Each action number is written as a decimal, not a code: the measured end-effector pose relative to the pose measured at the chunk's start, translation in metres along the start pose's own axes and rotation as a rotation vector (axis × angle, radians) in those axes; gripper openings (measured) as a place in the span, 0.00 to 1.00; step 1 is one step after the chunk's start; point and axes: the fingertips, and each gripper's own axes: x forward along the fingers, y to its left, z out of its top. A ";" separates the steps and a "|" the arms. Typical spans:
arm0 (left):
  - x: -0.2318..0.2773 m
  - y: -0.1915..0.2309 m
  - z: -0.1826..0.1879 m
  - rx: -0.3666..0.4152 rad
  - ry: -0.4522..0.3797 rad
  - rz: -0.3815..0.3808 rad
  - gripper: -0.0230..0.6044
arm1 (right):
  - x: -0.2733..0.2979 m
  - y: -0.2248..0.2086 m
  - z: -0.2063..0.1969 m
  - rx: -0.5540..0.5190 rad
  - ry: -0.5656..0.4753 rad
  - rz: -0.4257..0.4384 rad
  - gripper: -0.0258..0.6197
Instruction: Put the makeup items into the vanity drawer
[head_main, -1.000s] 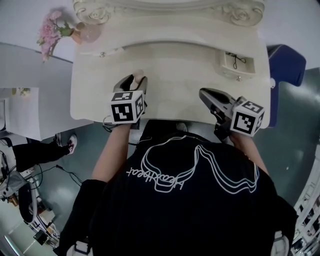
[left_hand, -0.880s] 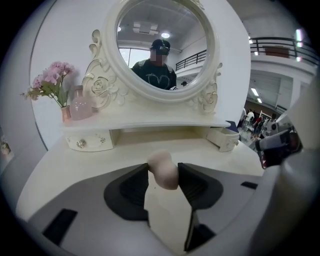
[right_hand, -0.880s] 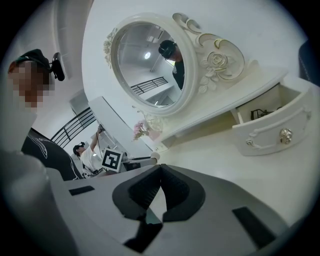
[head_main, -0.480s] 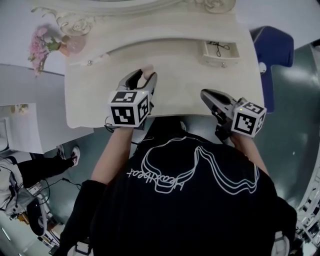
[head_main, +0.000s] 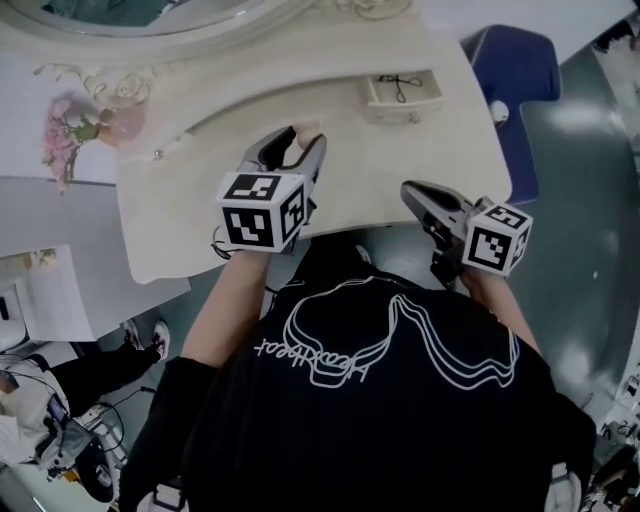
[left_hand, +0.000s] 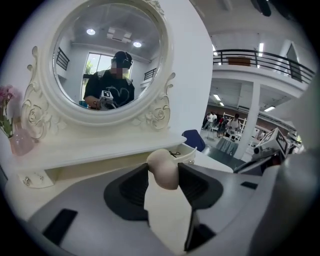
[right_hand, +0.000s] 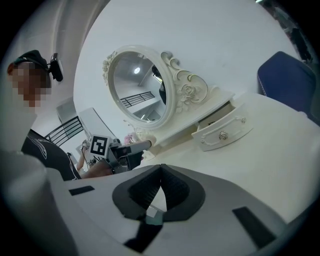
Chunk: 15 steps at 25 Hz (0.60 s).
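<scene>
**Beige makeup sponge (left_hand: 164, 169) pinched, drawer (head_main: 405, 104) standing open**

Egg-shaped, the makeup sponge is sitting pinched between the jaws of the left gripper (head_main: 296, 148), over the cream vanity top (head_main: 400, 165) and left of the drawer; the right gripper (head_main: 412, 190) is hanging at that top's front edge, jaws pressed together on nothing.

From the head we look steeply down on the vanity (head_main: 380, 150). Our two gripper views sit low and close over it, facing the mirror (left_hand: 107, 55). All three share the open drawer (right_hand: 222, 132).
</scene>
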 end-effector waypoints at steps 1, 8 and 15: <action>0.002 -0.005 0.004 0.009 -0.004 -0.013 0.33 | -0.003 0.000 0.001 -0.001 -0.008 -0.007 0.05; 0.020 -0.033 0.029 0.066 -0.023 -0.085 0.33 | -0.025 -0.001 0.008 -0.004 -0.060 -0.051 0.05; 0.041 -0.062 0.050 0.120 -0.027 -0.156 0.33 | -0.045 -0.008 0.014 0.017 -0.121 -0.102 0.05</action>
